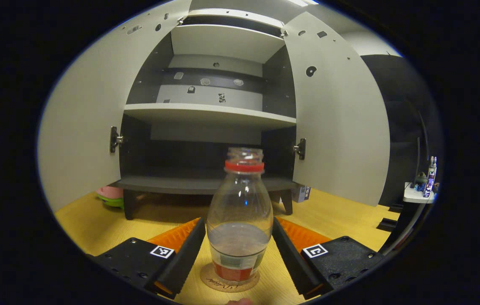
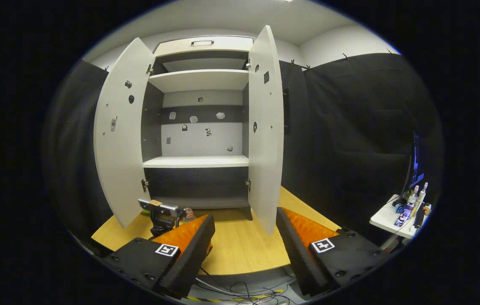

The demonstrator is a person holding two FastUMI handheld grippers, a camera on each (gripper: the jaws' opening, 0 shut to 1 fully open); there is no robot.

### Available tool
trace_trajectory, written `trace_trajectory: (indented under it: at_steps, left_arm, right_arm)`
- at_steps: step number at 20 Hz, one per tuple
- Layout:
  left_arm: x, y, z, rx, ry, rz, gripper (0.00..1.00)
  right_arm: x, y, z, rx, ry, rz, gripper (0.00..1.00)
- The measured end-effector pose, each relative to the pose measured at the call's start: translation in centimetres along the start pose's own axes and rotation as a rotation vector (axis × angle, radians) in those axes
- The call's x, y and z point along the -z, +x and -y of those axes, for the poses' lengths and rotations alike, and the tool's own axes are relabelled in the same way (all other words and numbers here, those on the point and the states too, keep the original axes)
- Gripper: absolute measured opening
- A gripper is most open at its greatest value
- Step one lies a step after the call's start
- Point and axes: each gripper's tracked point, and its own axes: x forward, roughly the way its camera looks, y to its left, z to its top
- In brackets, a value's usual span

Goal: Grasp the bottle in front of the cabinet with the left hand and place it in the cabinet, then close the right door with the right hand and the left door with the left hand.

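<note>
Left door: we see the cabinet's pale grey left door (image 1: 83, 123) swung fully open, its hinge showing at the inner edge.
Cabinet: the tall grey cabinet with dark interior and light shelves (image 1: 208, 113) stands open on the yellow wooden tabletop (image 1: 91, 220); we see nothing on its bottom shelf.
Bottle: the clear plastic bottle with a red neck ring and no cap (image 1: 240, 220) stands upright on a round coaster (image 1: 210, 280), in front of the cabinet.
Left gripper: we find the left gripper (image 1: 239, 248) with fingers apart, one on each side of the bottle, close but not yet pressing.
Right door: the pale grey right door (image 2: 265, 135) also hangs open.
Right gripper: the right gripper (image 2: 244, 250) hangs spread and empty, back from the table edge.
Progress: we judge the grasp imminent; placing and both door closings remain.
</note>
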Motion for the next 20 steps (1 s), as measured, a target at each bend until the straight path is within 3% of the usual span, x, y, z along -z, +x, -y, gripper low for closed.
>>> trace_trajectory:
  at_steps: [8, 9, 11, 12, 16, 20]
  left_arm:
    - [2.4, 0.2, -1.5, -0.073, -0.051, -0.032, 0.95]
    - [2.2, 0.1, -1.7, -0.084, -0.042, -0.026, 0.92]
    - [2.0, -0.5, -2.5, -0.123, -0.019, -0.040, 0.74]
    - [1.5, -1.1, -2.7, -0.138, -0.030, -0.049, 0.72]
    - [-2.8, -4.7, -3.0, -0.201, -0.074, -0.066, 0.70]
    - [-10.8, -8.9, -2.9, -0.282, -0.080, -0.009, 0.70]
  right_arm:
    - [0.0, 1.8, 0.8, -0.043, -0.032, -0.007, 0.97]
    - [-0.2, 2.1, 1.0, -0.056, -0.032, -0.001, 0.97]
    - [-0.3, 3.4, 1.7, -0.084, -0.037, 0.012, 0.97]
    - [-0.4, 4.1, 2.1, -0.099, -0.048, 0.023, 0.97]
    - [-0.6, 7.0, 3.9, -0.184, -0.094, 0.051, 0.97]
    - [-0.6, 9.0, 5.3, -0.285, -0.122, 0.083, 0.97]
